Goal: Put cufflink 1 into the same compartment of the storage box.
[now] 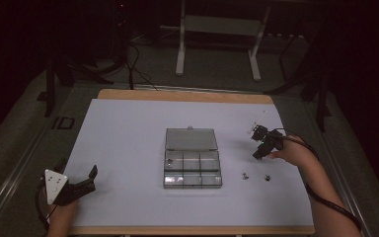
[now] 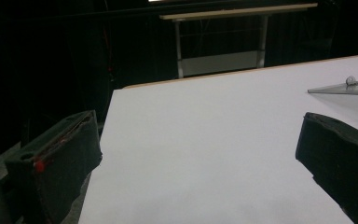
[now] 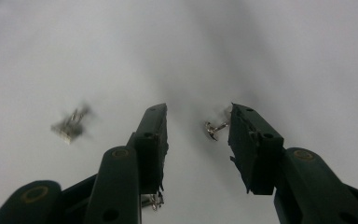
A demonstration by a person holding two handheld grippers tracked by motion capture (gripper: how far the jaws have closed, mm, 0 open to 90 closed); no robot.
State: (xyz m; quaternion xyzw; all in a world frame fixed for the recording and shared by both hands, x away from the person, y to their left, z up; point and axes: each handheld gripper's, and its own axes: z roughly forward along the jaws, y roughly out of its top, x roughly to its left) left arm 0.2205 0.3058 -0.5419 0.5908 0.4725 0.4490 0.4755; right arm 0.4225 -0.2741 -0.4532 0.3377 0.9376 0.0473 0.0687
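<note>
Now | right gripper angled down, fingers apart around small metal part | left gripper level, fingers wide.

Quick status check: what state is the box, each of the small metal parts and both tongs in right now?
Clear box: lid open, lying flat behind it.
Small metal parts: loose on the table, right of the box.
Left tongs: open, nothing between them.
Right tongs: open, pointing down over one small part, not gripping it.
</note>
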